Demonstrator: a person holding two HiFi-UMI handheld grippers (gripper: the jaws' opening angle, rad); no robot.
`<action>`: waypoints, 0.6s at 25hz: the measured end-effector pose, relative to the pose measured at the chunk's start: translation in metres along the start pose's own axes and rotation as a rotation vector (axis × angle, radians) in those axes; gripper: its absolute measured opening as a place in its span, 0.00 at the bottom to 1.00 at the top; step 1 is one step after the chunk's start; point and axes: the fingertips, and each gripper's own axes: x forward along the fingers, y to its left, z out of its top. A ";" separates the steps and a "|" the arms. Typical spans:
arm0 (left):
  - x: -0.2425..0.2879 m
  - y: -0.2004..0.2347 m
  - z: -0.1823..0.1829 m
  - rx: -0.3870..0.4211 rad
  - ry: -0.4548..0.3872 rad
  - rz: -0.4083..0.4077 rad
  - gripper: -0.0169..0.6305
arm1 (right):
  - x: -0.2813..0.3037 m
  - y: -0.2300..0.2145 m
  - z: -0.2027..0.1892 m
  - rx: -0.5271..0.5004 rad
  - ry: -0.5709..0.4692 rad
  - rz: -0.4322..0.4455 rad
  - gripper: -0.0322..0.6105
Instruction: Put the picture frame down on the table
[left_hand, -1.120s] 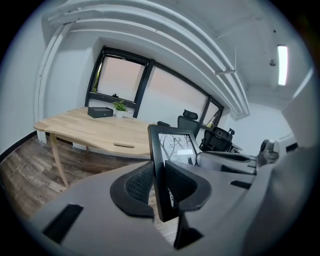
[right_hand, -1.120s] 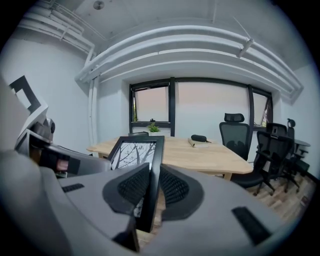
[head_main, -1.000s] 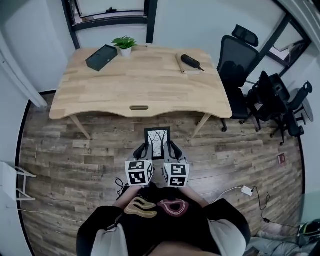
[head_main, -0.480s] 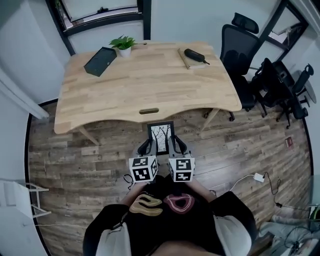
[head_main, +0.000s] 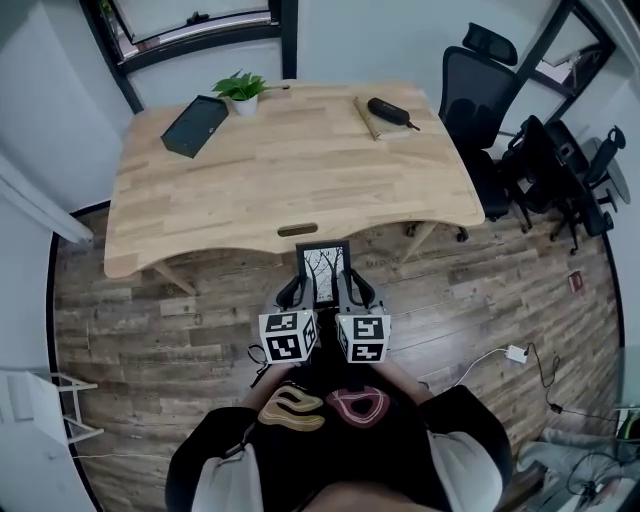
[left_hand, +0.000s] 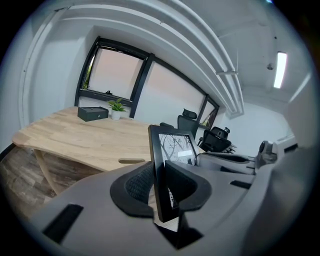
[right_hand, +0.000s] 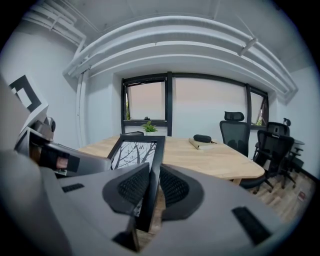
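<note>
The picture frame (head_main: 323, 268) hangs upright in the air just off the near edge of the table (head_main: 270, 170), not yet over its top, with its tree print turned toward the person. The left gripper (head_main: 292, 293) is clamped on the frame's left side bar and the right gripper (head_main: 353, 290) on its right side bar, the pads pressing each black edge. At the table's far left corner sit a dark box (head_main: 195, 112) and a small potted plant (head_main: 243, 90). Toward its far right lies what looks like a dark case (head_main: 388, 110) on a book. Black office chairs (head_main: 480, 110) stand beside the table's right end.
</note>
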 end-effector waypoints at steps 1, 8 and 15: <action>0.004 0.003 0.000 -0.005 0.001 0.006 0.15 | 0.005 -0.001 0.000 0.000 0.003 0.005 0.16; 0.039 0.026 0.023 -0.020 -0.005 0.064 0.15 | 0.056 -0.004 0.015 -0.009 -0.005 0.063 0.16; 0.090 0.038 0.050 -0.042 0.001 0.115 0.15 | 0.115 -0.028 0.032 -0.016 0.012 0.113 0.16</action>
